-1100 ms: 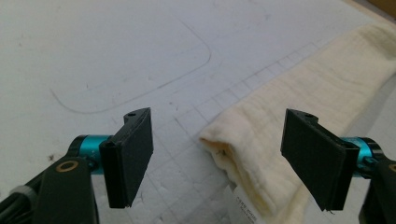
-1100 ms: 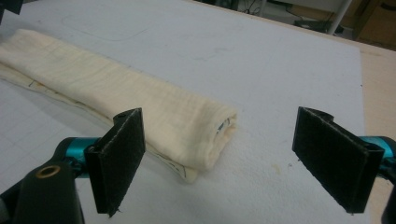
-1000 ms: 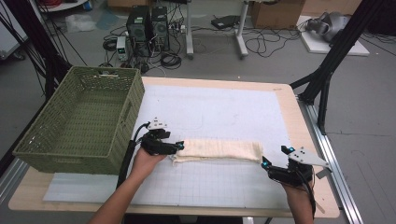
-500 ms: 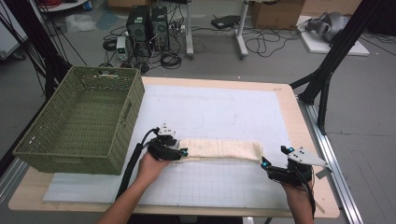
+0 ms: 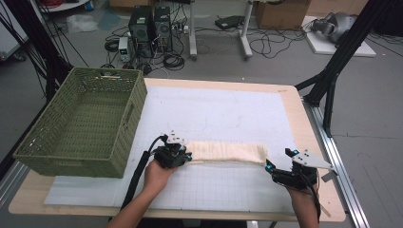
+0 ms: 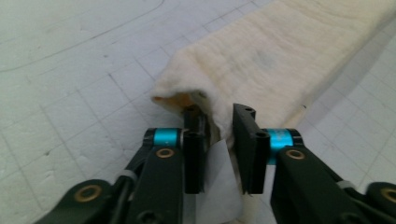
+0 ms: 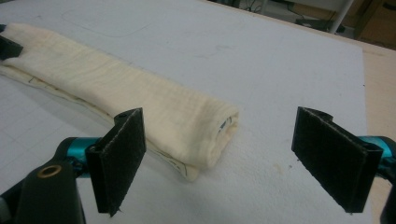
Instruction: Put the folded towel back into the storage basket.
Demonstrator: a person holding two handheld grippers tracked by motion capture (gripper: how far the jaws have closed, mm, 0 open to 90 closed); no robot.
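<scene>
Left tongs [image 6: 218,140] pinch the cloth [image 5: 225,153] end; right tongs [image 7: 233,158] gape beside it.

Left gripper [image 5: 184,156] sat low on the table, held in the left hand [image 5: 158,175], forearm coming in from the bottom edge. Jaws nearly closed, pinching a fold of the cloth [image 6: 280,60] between them. Right gripper [image 5: 269,167] gripped by the right hand [image 5: 300,194], jaws spread wide apart, nothing between them, pointed toward the left one.
</scene>
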